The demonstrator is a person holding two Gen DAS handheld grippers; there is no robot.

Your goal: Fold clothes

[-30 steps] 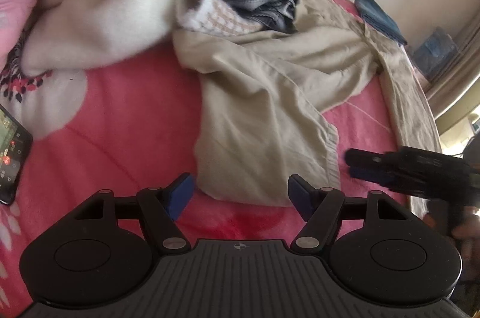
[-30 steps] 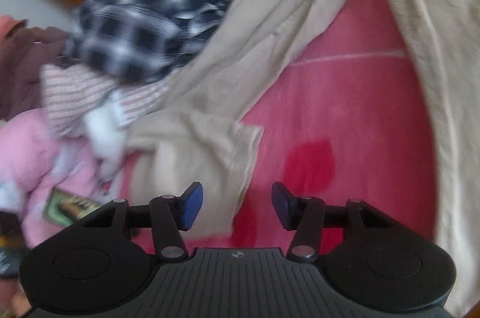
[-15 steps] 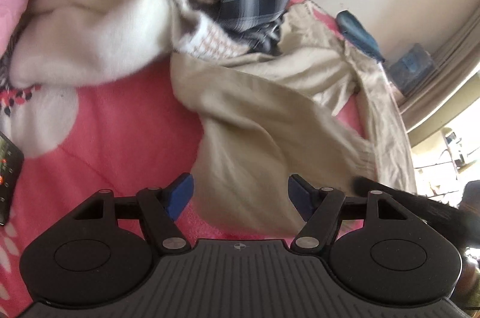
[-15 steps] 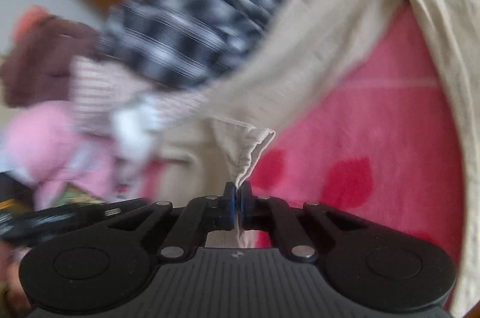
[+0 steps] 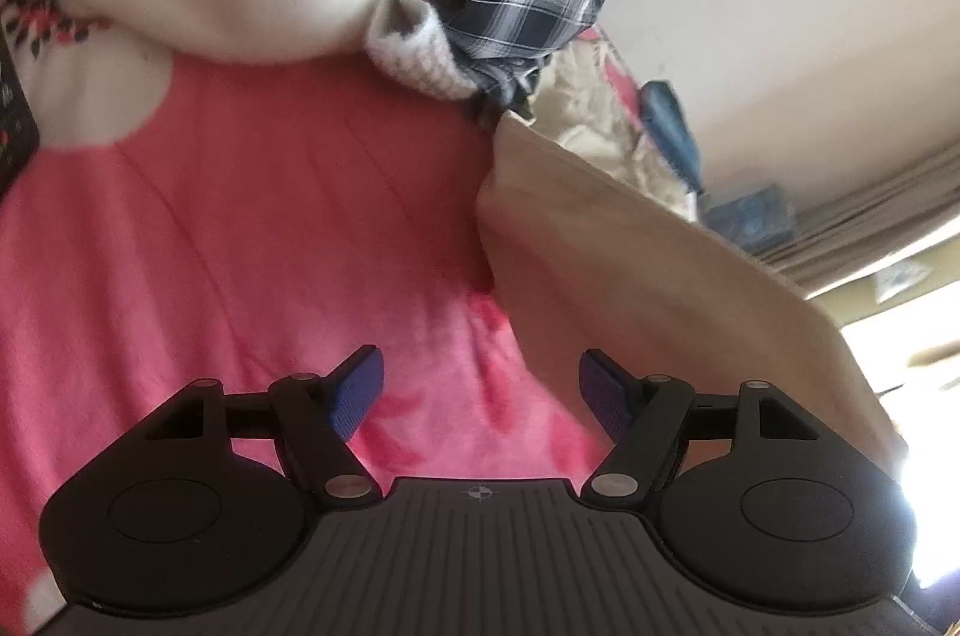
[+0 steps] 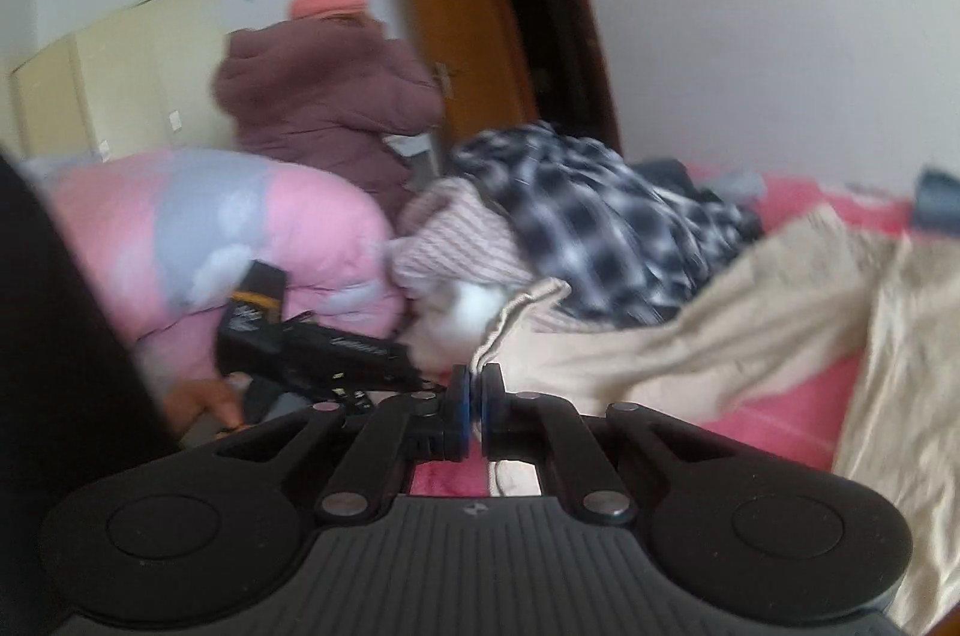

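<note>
Daylight, soft, fairly bright. Blown-out glare at window [image 5: 918, 312], lower right of left wrist view. Strong fisheye bending and dark corners in both. Right wrist view motion-blurred: plaid shirt [image 6: 606, 222] and pink quilt [image 6: 198, 240] smeared. Shadows faint.

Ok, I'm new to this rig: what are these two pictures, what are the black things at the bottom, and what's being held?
Each picture comes from a fisheye camera on a hand-held two-finger gripper, looking forward along its fingers. There is no robot arm; a person carries one gripper in each hand. In the left wrist view, the left gripper is open and empty above the pink bedspread. In the right wrist view, the right gripper is shut on a hem of the beige trousers, lifting it. Behind lie a heap with a plaid shirt, a pink-and-white knit and a pink quilt.
</note>
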